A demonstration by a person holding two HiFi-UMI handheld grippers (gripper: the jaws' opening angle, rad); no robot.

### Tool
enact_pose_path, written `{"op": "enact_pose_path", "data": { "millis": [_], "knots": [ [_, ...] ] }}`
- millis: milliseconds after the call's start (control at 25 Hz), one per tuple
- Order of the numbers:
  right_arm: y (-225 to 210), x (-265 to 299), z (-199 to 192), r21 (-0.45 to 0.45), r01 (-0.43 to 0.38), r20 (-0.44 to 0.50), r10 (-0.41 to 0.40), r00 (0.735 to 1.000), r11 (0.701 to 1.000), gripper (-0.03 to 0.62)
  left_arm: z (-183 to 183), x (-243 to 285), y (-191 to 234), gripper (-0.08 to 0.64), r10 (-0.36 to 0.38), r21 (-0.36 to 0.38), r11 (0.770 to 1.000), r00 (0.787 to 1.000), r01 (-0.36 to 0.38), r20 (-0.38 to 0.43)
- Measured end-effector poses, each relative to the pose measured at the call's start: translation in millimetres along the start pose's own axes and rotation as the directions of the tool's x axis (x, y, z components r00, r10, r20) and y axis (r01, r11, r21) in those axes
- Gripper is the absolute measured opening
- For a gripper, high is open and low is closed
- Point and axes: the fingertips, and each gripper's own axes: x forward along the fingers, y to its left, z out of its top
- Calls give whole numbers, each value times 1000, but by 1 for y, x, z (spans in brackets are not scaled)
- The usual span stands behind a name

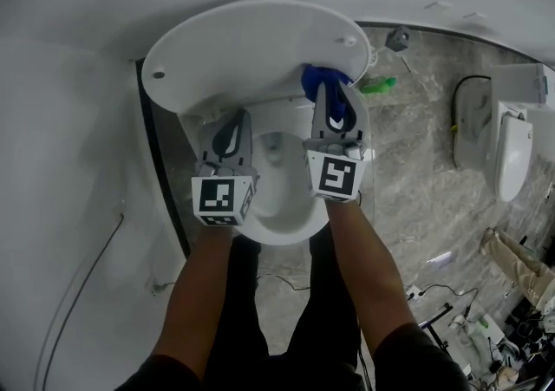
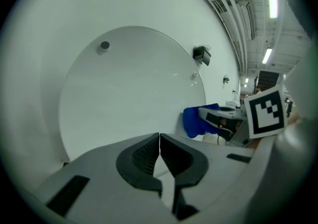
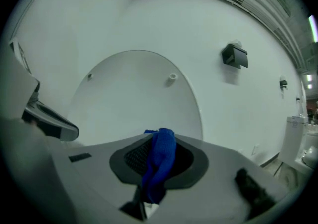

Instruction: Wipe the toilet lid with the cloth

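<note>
The left gripper (image 2: 159,141) is empty, jaws pressed together, facing the raised toilet lid (image 1: 251,51); the right gripper (image 1: 332,94) pinches the blue cloth (image 1: 319,79) by the lid's right edge; wiping looks about to begin; next, press the cloth flat and sweep leftward; only the head view shows the bowl (image 1: 286,233) below; the right gripper view shows the pinch close up.
</note>
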Motion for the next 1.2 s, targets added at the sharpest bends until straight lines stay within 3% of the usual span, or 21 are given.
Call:
{"op": "enact_pose_path", "data": {
  "millis": [400, 720, 880, 1200],
  "knots": [
    [164, -5, -10, 71, -255, -25, 258, 966, 964, 60, -13, -47, 86, 12, 115, -46, 992, 993, -114, 2],
    [246, 10, -30, 125, -323, -86, 335, 938, 938, 58, -35, -84, 138, 12, 162, -51, 985, 987, -163, -24],
    [248, 20, -39, 132, -306, -115, 321, 940, 943, 58, -38, -88, 139, 12, 152, -42, 987, 988, -153, -35],
    [187, 26, -60, 80, -214, -171, 225, 959, 974, 58, -31, -67, 111, 12, 117, -20, 993, 993, -117, -32]
  ]
}}
